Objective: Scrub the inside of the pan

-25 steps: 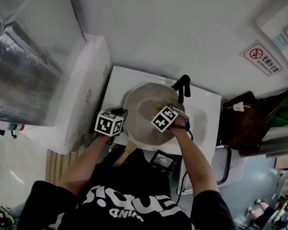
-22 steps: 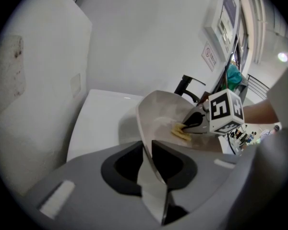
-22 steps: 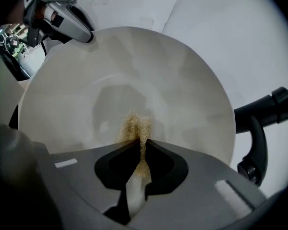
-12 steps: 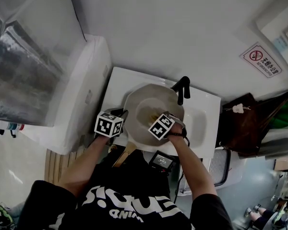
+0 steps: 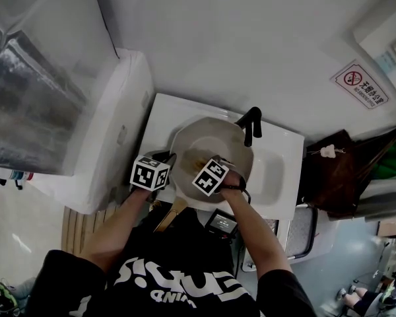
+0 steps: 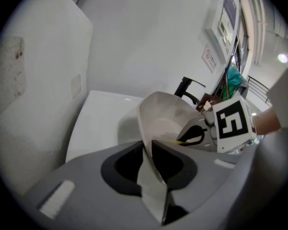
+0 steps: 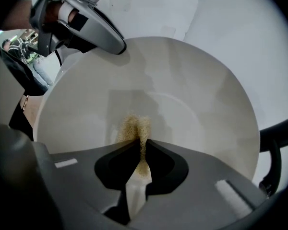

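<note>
A pale round pan (image 5: 214, 144) lies tilted in the white sink (image 5: 280, 144). My left gripper (image 5: 164, 160) is shut on the pan's near-left rim; in the left gripper view the thin pan wall (image 6: 156, 123) runs straight between its closed jaws (image 6: 148, 146). My right gripper (image 5: 199, 164) reaches into the pan, shut on a yellowish scrub pad (image 7: 134, 127). The pad presses on the pan's inner bottom (image 7: 192, 99), left of its middle. The left gripper (image 7: 89, 25) also shows at the top left of the right gripper view, clamped on the rim.
A black faucet (image 5: 251, 123) stands over the pan's far right edge. A wooden handle (image 5: 172, 212) sticks out toward me below the sink. A tall white appliance (image 5: 112, 124) adjoins the sink's left side, a dark bag (image 5: 336, 167) its right.
My right gripper has slid with the scrub pad from the pan's right side toward the left and nearer to me. The left gripper and the pan have stayed put.
</note>
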`<state>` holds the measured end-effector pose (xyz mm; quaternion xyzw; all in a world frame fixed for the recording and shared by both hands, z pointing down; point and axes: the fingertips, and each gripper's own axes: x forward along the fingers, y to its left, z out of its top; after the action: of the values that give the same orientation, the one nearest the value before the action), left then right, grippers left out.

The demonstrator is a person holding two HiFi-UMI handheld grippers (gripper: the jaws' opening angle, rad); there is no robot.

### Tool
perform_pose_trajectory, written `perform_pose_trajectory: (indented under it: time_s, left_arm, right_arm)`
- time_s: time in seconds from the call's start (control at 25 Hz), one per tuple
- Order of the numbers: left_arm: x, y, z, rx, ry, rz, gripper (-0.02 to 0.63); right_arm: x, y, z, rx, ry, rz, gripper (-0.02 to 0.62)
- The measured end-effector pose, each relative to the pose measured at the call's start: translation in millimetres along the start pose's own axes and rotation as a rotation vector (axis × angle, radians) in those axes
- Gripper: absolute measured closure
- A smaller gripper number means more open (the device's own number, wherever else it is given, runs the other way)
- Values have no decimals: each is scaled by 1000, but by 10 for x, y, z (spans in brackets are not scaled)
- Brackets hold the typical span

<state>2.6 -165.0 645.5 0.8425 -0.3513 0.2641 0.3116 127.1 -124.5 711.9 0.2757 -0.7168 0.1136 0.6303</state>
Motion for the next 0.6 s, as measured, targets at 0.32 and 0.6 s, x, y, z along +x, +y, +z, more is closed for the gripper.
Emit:
perform_pose_trajectory:
  time_s: [0.32,0.6]
  left_arm:
    - [-1,-1,-4,-4,-2,7,549]
    - [27,4,-36,5,7,14,549]
  right_arm:
    - [24,-30,221,25,-54,-26,552]
    - [26,-298,237,73,-66,-63,552]
